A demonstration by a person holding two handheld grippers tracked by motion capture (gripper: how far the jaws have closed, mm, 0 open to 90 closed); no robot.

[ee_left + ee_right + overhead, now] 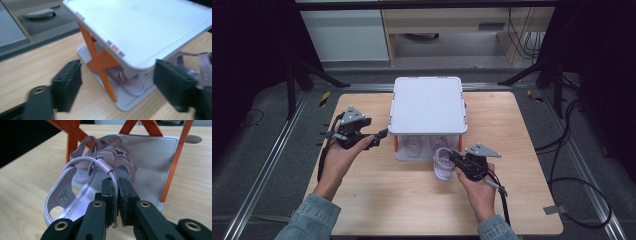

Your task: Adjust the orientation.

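Two grippers are at work over a wooden table (377,200), and we take the views in turn. From the high view, a small white rack (428,105) with orange braces stands at the middle of the table; the left gripper (379,137) hangs just beside its left edge with nothing in it, while the right gripper (451,158) sits at the rack's front right corner, touching a pale lilac sandal (443,164) that lies half out of the lower shelf onto the table. In the left gripper view, we note the jaws standing apart and empty, one to each side of the rack's near corner (140,67); they press on nothing, and a second sandal (135,81) can be made out on the lower shelf behind the orange brace (100,62). In the right gripper view, the jaws are clenched on the sandal's thin heel strap (106,167), with the sole (65,195) reaching from the table back onto the shelf's grey tray (155,157). We judge the sandal light and its sole fairly stiff, but the strap soft and smooth: held there, the shoe will likely swing and droop, and the narrow band could slide between the pads. A firmer hold, in our opinion, would be across the sole edge or the broad star-patterned front band (118,155).
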